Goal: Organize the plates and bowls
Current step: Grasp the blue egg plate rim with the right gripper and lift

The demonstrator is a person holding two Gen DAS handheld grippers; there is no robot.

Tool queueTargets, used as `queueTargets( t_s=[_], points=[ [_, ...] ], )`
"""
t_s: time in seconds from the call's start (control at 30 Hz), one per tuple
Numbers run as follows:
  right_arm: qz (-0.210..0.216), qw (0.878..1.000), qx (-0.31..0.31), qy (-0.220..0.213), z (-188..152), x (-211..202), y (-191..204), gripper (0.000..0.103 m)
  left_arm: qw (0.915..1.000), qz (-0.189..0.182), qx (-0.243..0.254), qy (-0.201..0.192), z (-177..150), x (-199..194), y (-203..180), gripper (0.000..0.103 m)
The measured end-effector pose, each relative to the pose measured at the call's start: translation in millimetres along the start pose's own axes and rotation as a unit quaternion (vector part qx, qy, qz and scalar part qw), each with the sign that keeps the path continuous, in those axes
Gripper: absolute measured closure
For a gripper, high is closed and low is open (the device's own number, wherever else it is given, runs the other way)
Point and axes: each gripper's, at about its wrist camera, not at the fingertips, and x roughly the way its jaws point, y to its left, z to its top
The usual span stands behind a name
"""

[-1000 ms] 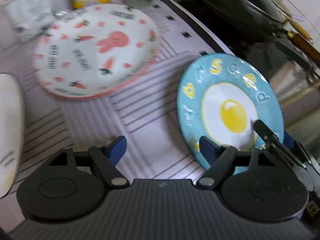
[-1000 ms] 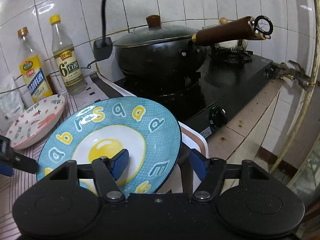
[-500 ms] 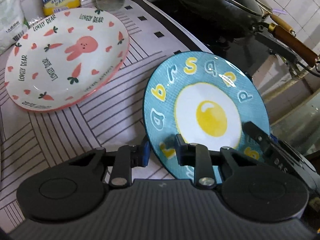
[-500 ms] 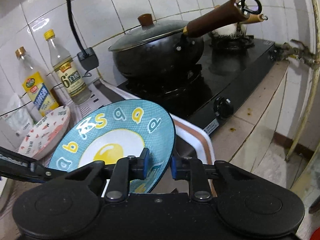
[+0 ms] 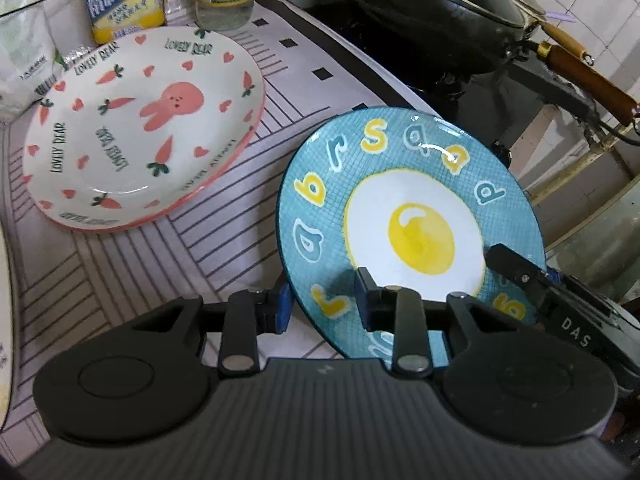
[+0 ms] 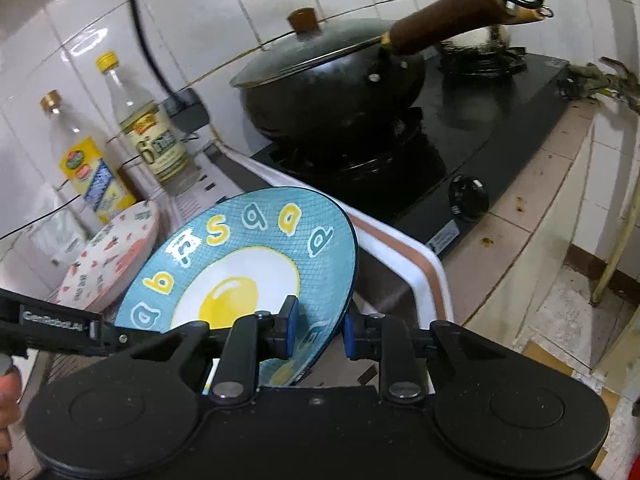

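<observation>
A blue plate point(image 5: 420, 200) with a fried-egg picture and letters is tilted up off the striped mat point(image 5: 160, 264). My left gripper point(image 5: 322, 304) holds its lower left rim, one pad on the face and one underneath, and its jaws are opening slightly. My right gripper point(image 6: 318, 332) is shut on the opposite rim of the blue plate point(image 6: 248, 256). One of its fingers point(image 5: 516, 270) shows at the plate's right edge. A white plate with a pink rabbit and carrots point(image 5: 132, 128) lies flat on the mat to the left.
A lidded black wok point(image 6: 332, 80) with a wooden handle sits on the gas stove point(image 6: 500, 120) to the right. Two bottles point(image 6: 152, 136) stand against the tiled wall. A white tray with a brown border point(image 6: 420, 272) lies under the blue plate. Another white dish point(image 5: 4, 320) shows at the left edge.
Both grippers went from wide open to closed on the blue plate's rim, one on each side. The left gripper's gap has widened a little since half a second ago.
</observation>
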Motion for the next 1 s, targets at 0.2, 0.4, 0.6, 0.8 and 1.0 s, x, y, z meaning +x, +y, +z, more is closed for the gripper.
queueTargets(
  t_s=[0.2, 0.4, 0.6, 0.8, 1.0],
  points=[
    [0.028, 0.999, -0.002, 0.017, -5.8, -11.1, 12.8, 0.078, 0.9994, 0.029, -0.004, -0.018, -14.7, -21.0, 7.8, 0.074],
    [0.054, 0.998, -0.009, 0.023, -13.5, -21.2, 25.8, 0.078, 0.9990, 0.036, -0.008, -0.027, -32.6, -47.0, 19.4, 0.074],
    [0.084, 0.996, -0.019, 0.025, -17.1, -38.2, 46.1, 0.078, 0.9977, 0.045, -0.025, -0.044, -52.3, -85.2, 31.7, 0.074],
    [0.116, 0.992, -0.048, 0.029, -14.7, -58.8, 75.1, 0.078, 0.9953, 0.061, -0.041, -0.064, -75.5, -126.5, 46.7, 0.074],
    [0.159, 0.983, -0.082, 0.044, -13.8, -63.7, 106.1, 0.078, 0.9907, 0.081, -0.074, -0.080, -97.3, -161.2, 68.0, 0.074]
  ],
)
